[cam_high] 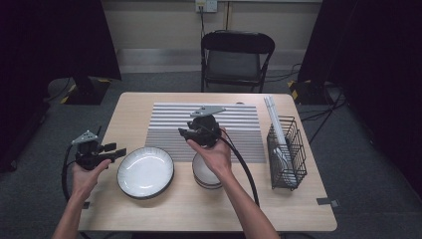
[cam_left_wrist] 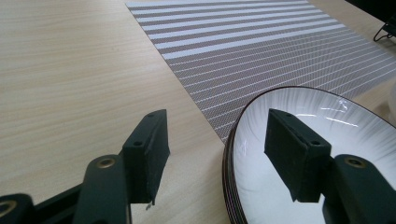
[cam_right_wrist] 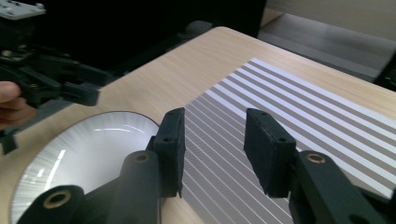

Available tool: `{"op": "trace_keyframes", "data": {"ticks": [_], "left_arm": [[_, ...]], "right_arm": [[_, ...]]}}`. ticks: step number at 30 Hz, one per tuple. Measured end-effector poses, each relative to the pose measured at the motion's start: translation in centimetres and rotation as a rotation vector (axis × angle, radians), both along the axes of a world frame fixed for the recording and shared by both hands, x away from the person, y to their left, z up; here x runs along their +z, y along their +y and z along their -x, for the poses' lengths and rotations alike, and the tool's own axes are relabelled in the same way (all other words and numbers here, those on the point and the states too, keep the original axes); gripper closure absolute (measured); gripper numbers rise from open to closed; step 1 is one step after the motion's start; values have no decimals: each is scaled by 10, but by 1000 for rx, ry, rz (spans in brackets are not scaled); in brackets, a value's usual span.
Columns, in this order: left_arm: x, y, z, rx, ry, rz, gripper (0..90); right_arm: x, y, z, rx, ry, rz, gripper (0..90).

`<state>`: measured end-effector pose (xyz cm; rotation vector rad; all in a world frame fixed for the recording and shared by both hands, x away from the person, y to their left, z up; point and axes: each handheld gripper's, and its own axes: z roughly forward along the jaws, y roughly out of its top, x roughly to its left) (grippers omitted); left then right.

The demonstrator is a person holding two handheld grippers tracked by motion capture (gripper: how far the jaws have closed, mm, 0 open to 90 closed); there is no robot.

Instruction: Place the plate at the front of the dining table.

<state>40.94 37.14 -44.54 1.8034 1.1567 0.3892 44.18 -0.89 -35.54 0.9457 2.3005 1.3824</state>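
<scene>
Overhead, a white ribbed plate (cam_high: pixel 145 172) lies near-left on the table (cam_high: pixel 149 107), between the left gripper (cam_high: pixel 118 151) and right gripper (cam_high: pixel 183 132). Along the left gripper (cam_left_wrist: pixel 215 154), parted jaws straddle its rim (cam_left_wrist: pixel 232 154), unclenched. The right gripper (cam_right_wrist: pixel 214 149) hangs released over the striped placemat (cam_right_wrist: pixel 327 135). Ceramic: stiff, slippery, breakable; probably best pinched at the rim.

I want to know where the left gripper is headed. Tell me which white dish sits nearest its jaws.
The wide, dark-rimmed plate, just beside the left gripper. The small bowl is deeper and sits farther right, under the right hand.
</scene>
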Motion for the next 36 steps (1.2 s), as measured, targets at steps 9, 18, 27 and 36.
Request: {"op": "trace_keyframes", "data": {"ticks": [9,18,27,36], "left_arm": [[6,0,2,18,-19,-9,390],[5,1,1,-11,-7,4,415],[4,2,1,-28,-5,10,447],[2,2,1,-40,-10,-5,533]], "right_arm": [[2,26,-5,58,45,-31,495],[1,63,-3,126,54,-34,502],[-9,98,-3,164,85,-16,471],[-32,123,-13,196,158,-7,491]]}}
